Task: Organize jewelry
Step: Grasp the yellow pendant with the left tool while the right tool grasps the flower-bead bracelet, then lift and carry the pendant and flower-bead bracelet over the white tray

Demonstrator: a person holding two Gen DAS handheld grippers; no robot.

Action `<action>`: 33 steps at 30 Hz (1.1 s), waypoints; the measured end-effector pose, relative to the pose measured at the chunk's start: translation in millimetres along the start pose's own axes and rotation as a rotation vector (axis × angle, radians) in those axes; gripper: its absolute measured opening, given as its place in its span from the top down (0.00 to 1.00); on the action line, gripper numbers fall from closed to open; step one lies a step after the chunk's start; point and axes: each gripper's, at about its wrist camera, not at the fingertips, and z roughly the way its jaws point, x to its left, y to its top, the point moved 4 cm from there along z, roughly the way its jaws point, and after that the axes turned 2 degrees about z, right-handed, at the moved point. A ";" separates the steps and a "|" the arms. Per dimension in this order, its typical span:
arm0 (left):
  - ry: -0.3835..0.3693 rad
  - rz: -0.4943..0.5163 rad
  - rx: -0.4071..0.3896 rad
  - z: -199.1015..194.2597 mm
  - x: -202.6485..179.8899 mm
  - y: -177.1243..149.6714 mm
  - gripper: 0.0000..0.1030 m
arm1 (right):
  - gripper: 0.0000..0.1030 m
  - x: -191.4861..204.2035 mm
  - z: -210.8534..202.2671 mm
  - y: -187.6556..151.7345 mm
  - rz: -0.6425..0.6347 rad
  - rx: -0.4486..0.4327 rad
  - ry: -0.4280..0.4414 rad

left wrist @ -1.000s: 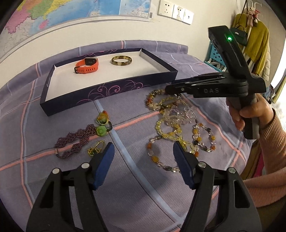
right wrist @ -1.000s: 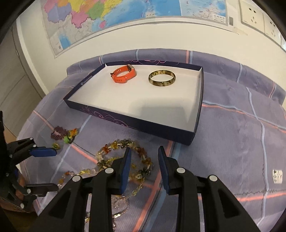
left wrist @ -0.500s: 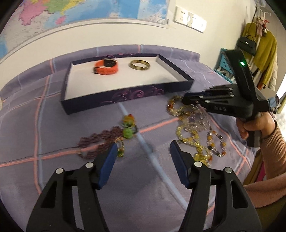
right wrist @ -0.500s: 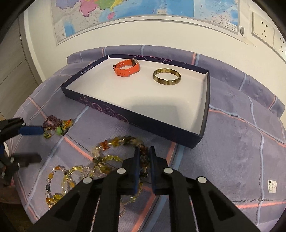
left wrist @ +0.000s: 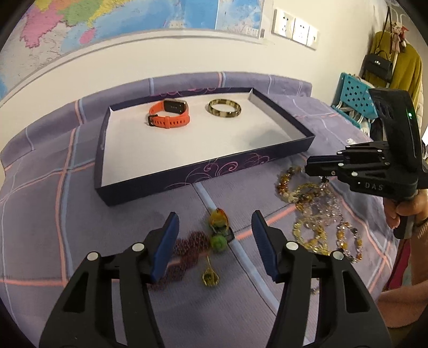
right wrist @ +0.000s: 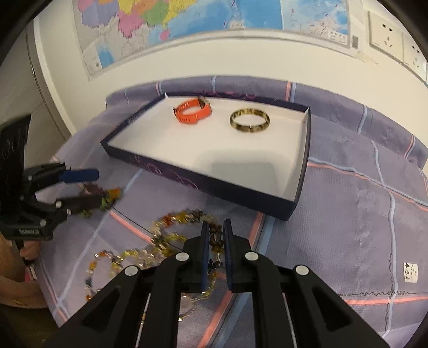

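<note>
A dark blue tray (left wrist: 187,174) (right wrist: 214,184) holds an orange watch (left wrist: 169,114) (right wrist: 192,112) and a brown bangle (left wrist: 224,108) (right wrist: 249,120). My left gripper (left wrist: 214,235) is open, just above a maroon braided piece (left wrist: 190,247) with orange and green beads (left wrist: 219,227). My right gripper (right wrist: 214,238) is shut on a brown beaded bracelet (right wrist: 215,242) from the pile of amber and clear bead bracelets (left wrist: 313,214) (right wrist: 160,241); it also shows in the left wrist view (left wrist: 310,167).
Everything lies on a purple checked bedspread (left wrist: 48,208). A wall with a map (left wrist: 107,21) stands behind the tray. A blue crate (left wrist: 353,99) and hanging clothes (left wrist: 398,64) stand at the far right.
My right gripper has closed on a bracelet in the bead pile. My left gripper has moved left, from over the bead pile to over the maroon braided piece.
</note>
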 end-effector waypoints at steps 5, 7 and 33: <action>0.007 0.009 0.055 15.0 -0.8 -1.2 0.52 | 0.68 3.4 8.2 -0.2 -0.037 0.013 -0.017; 0.001 0.007 0.070 19.2 -1.6 -2.7 0.57 | 0.68 5.5 9.9 0.6 -0.055 0.015 -0.024; -0.024 -0.031 -0.039 -14.9 -0.3 15.4 0.84 | 1.00 34.0 -34.4 22.5 -0.123 -0.084 0.021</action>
